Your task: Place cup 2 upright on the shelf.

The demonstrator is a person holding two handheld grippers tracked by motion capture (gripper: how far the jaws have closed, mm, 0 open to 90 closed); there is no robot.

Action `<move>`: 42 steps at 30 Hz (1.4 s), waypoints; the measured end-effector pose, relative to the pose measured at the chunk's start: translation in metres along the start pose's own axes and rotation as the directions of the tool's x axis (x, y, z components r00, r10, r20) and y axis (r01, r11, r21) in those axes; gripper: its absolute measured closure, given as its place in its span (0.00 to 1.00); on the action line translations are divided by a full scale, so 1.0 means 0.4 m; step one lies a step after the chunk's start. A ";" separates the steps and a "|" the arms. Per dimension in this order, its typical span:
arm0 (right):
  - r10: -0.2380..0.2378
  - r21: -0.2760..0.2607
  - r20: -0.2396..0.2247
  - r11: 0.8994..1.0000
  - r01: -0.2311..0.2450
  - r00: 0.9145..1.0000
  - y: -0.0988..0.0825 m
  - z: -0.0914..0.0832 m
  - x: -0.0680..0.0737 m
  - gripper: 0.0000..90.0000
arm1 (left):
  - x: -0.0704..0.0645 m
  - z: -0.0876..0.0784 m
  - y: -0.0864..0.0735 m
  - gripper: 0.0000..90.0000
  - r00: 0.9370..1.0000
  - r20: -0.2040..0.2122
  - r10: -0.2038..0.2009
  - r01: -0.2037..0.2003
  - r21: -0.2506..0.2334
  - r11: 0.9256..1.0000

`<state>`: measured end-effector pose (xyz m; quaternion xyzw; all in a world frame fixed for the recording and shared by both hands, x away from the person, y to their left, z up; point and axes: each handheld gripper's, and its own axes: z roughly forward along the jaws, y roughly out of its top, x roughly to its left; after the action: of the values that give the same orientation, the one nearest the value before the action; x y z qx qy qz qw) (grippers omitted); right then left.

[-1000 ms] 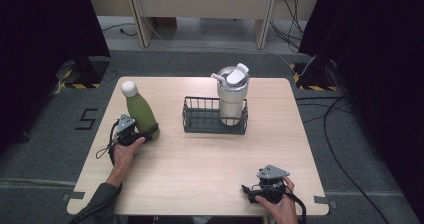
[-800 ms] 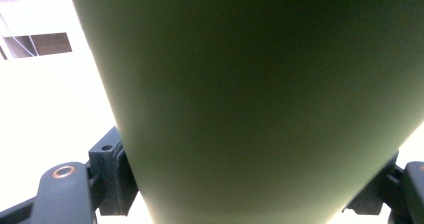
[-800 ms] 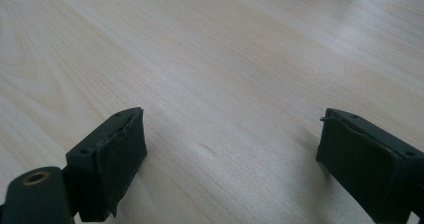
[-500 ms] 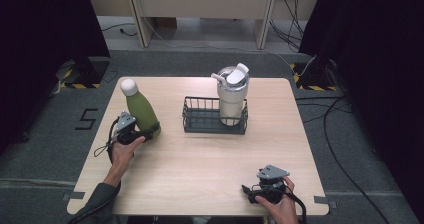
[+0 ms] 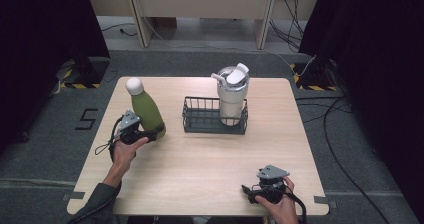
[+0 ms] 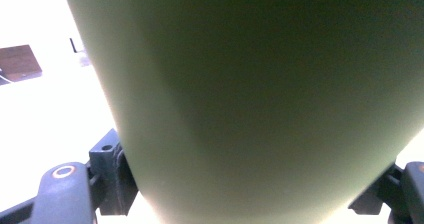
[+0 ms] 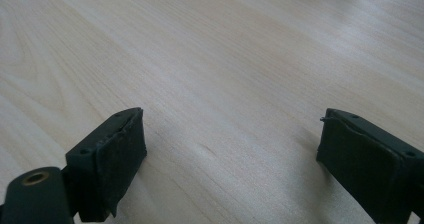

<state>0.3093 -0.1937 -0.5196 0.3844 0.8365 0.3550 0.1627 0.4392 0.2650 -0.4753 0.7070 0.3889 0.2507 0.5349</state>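
A green bottle (image 5: 146,111) with a white cap leans left over the table's left side, its base just above the wood. My left gripper (image 5: 150,133) is shut on its lower body; in the left gripper view the green bottle (image 6: 260,99) sits between both black jaws. A black wire basket (image 5: 200,124) stands mid-table with a white lidded tumbler (image 5: 232,97) upright in its right end. My right gripper (image 5: 250,193) rests near the front right edge, its jaws open wide over bare wood, as the right gripper (image 7: 230,154) view shows.
The wooden table (image 5: 200,169) has free room across its front and middle. Dark curtains flank both sides. Cables run over the grey floor at the right, and a desk frame stands beyond the far edge.
The left hand has lifted the green bottle slightly and tipped it; its base has come off the table. The right gripper has stayed still.
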 end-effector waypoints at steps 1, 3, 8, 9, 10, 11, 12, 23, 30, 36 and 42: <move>0.000 0.001 0.000 1.000 0.000 1.000 0.000 0.000 0.000 0.13 | -0.003 0.000 0.003 0.23 1.000 0.003 0.003 -0.003 0.002 1.000; 0.000 0.001 0.000 1.000 0.000 1.000 0.000 0.000 0.000 0.13 | -0.008 0.001 0.012 0.23 1.000 0.008 0.015 -0.015 0.001 1.000; -0.004 0.000 -0.001 1.000 0.004 1.000 0.000 0.000 -0.001 0.13 | -0.022 0.001 0.043 0.23 1.000 0.028 0.013 -0.013 -0.013 1.000; -0.005 0.000 -0.001 1.000 0.005 1.000 0.000 0.000 -0.001 0.13 | -0.025 0.002 0.049 0.23 0.999 0.032 0.011 -0.010 -0.017 1.000; -0.005 0.000 -0.001 1.000 0.005 1.000 0.000 0.000 -0.001 0.13 | -0.025 0.002 0.049 0.23 0.999 0.032 0.011 -0.010 -0.017 1.000; -0.005 0.000 -0.001 1.000 0.005 1.000 0.000 0.000 -0.001 0.13 | -0.027 0.002 0.054 0.23 0.999 0.038 0.007 -0.006 -0.019 1.000; -0.005 0.000 -0.001 1.000 0.005 1.000 0.000 0.000 -0.001 0.13 | -0.030 0.002 0.059 0.23 0.999 0.047 0.002 -0.001 -0.022 1.000; -0.005 0.000 -0.001 1.000 0.005 1.000 0.000 0.000 -0.001 0.13 | -0.050 0.008 0.116 0.23 0.996 0.069 0.048 -0.047 -0.008 0.999; -0.008 -0.001 -0.002 1.000 0.008 1.000 0.001 0.001 -0.001 0.13 | -0.055 0.013 0.164 0.23 0.994 0.100 0.052 -0.052 -0.003 0.999; -0.010 0.000 -0.002 1.000 0.010 1.000 0.001 0.000 -0.002 0.13 | -0.062 0.025 0.198 0.23 0.991 0.118 0.065 -0.066 0.007 0.998; -0.008 0.000 -0.002 1.000 0.008 1.000 0.001 0.000 -0.002 0.13 | -0.069 0.046 0.224 0.23 0.988 0.138 0.063 -0.065 0.009 0.998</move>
<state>0.3099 -0.1939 -0.5194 0.3806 0.8383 0.3547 0.1631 0.4630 0.2209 -0.3937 0.7383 0.3297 0.2156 0.5474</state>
